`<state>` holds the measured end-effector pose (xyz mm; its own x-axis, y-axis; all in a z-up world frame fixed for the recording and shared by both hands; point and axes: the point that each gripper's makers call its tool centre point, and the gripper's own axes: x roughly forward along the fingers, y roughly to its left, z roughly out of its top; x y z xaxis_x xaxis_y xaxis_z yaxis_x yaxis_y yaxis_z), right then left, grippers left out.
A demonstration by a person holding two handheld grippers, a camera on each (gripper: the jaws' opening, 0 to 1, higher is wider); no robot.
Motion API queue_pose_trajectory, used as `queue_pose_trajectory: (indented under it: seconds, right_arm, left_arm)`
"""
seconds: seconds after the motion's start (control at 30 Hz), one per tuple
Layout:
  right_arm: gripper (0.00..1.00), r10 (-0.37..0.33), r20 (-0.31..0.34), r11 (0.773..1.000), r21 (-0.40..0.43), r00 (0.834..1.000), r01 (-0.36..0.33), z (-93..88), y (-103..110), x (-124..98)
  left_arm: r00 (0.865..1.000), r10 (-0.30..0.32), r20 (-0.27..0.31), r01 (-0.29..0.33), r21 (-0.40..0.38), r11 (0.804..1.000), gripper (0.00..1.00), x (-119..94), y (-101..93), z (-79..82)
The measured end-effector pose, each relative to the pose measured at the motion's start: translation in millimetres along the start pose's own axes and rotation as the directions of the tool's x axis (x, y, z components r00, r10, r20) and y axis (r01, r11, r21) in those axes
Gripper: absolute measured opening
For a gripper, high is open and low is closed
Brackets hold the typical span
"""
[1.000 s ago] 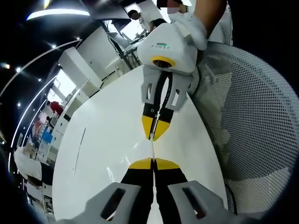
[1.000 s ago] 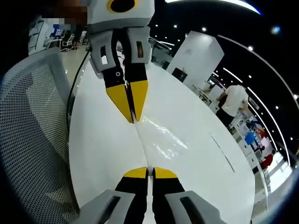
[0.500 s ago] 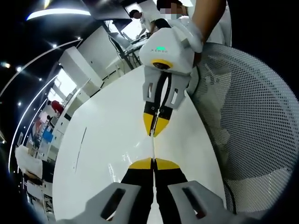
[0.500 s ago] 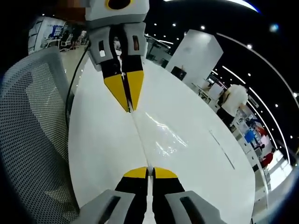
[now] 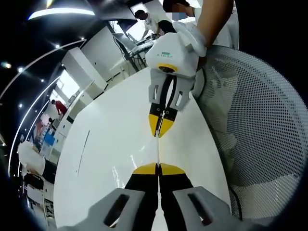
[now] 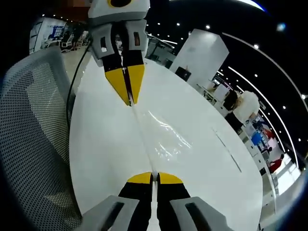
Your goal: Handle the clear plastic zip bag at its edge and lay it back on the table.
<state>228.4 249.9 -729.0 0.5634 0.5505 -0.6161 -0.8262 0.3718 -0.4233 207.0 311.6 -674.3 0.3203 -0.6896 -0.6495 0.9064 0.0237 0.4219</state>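
Bag stretched edge-on between two clenched grippers above the white worktop (image 6: 202, 159).

Clear plastic zip bag (image 6: 161, 137) held taut by its edge, pinched at one end by the left gripper (image 5: 158, 167) and at the other by the right gripper (image 6: 153, 177), each clenched on that thin edge with yellow tips together. Seen in the left gripper view as a fine line running from the tips to the opposite gripper; in the right gripper view as faint glare and creases spreading rightward over the worktop. Hard to tell whether touching the surface or lifted. Mesh chair (image 5: 260, 125) beside, partly cut off.
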Motion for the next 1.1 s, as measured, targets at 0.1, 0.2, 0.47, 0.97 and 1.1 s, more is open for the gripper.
queue_pose_trajectory:
  seconds: [0.1, 0.2, 0.47, 0.97, 1.1]
  right_arm:
    - [0.0, -0.004, -0.005, 1.0, 0.007, 1.0, 0.004, -3.4, -2, -1]
    - [0.0, -0.006, -0.011, 1.0, 0.009, 1.0, 0.006, -7.0, -3, -2]
    - [0.0, -0.006, -0.024, 1.0, 0.018, 1.0, 0.007, -14.9, -5, -4]
    - [0.0, -0.002, -0.033, 1.0, 0.02, 0.999, 0.002, -14.3, -3, -2]
    - [0.0, 0.008, -0.035, 1.0, 0.008, 0.999, -0.008, -14.3, 1, -3]
  left_arm:
    - [1.0, 0.001, -0.001, -0.001, -0.001, 1.0, 0.0, -1, 0.1, -0.6]
    - [1.0, 0.002, -0.002, -0.002, -0.004, 1.0, 0.0, -2, 1.1, -0.8]
    - [1.0, 0.006, 0.001, -0.006, -0.013, 1.0, 0.0, -4, 3.2, -0.2]
    - [1.0, 0.03, 0.0, -0.03, 0.008, 1.0, 0.0, -5, 7.0, -5.5]
    - [0.999, 0.034, -0.008, -0.034, 0.022, 0.999, 0.0, -4, 7.3, -8.1]
